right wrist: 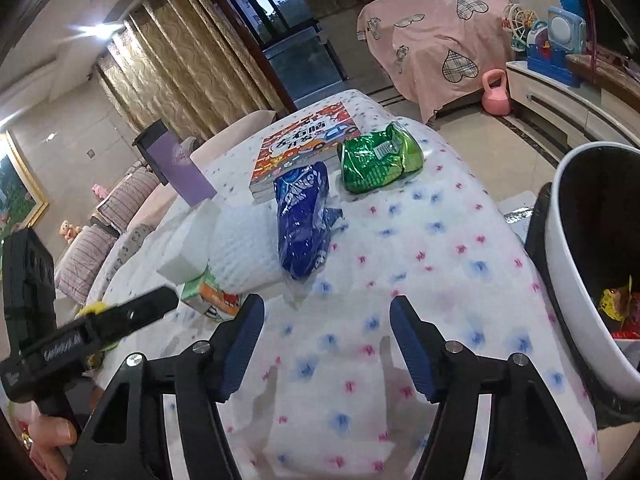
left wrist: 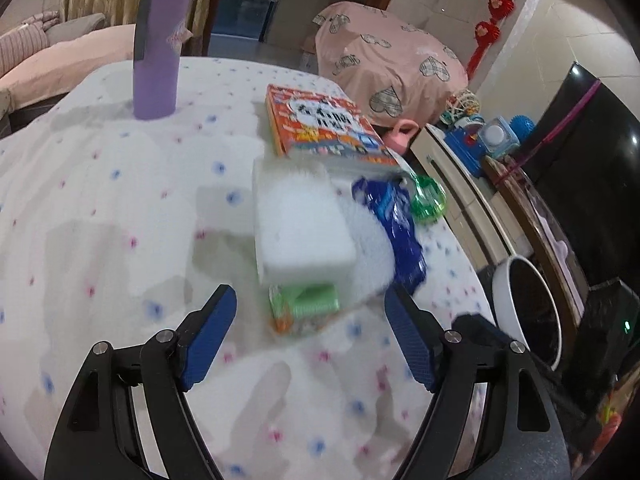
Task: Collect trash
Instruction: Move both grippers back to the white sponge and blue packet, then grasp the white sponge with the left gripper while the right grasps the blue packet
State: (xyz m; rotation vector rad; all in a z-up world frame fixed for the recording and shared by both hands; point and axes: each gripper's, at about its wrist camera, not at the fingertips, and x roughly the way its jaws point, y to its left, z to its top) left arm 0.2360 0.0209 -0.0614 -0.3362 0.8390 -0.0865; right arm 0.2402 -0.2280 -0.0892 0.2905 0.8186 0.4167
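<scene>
On the flower-dotted tablecloth (left wrist: 100, 208) lie a crumpled blue wrapper (left wrist: 402, 236) (right wrist: 302, 220) and, behind it, a shiny green wrapper (left wrist: 430, 200) (right wrist: 378, 160). Left of the blue one sit a white foam block (left wrist: 300, 220) (right wrist: 188, 248), a white paper towel (left wrist: 370, 252) (right wrist: 244, 248) and a green-and-orange tissue pack (left wrist: 304, 308) (right wrist: 212, 298). My left gripper (left wrist: 310, 296) stands open just short of the tissue pack. My right gripper (right wrist: 326, 302) is open too, above bare cloth in front of the blue wrapper. Neither holds anything.
A white bin with a black liner (left wrist: 528, 308) (right wrist: 588, 220) stands off the table's right edge, with some wrappers inside. A colourful book (left wrist: 324, 124) (right wrist: 304, 148) and a purple tumbler (left wrist: 158, 52) (right wrist: 176, 164) are at the back. A hand (right wrist: 52, 436) is at the lower left.
</scene>
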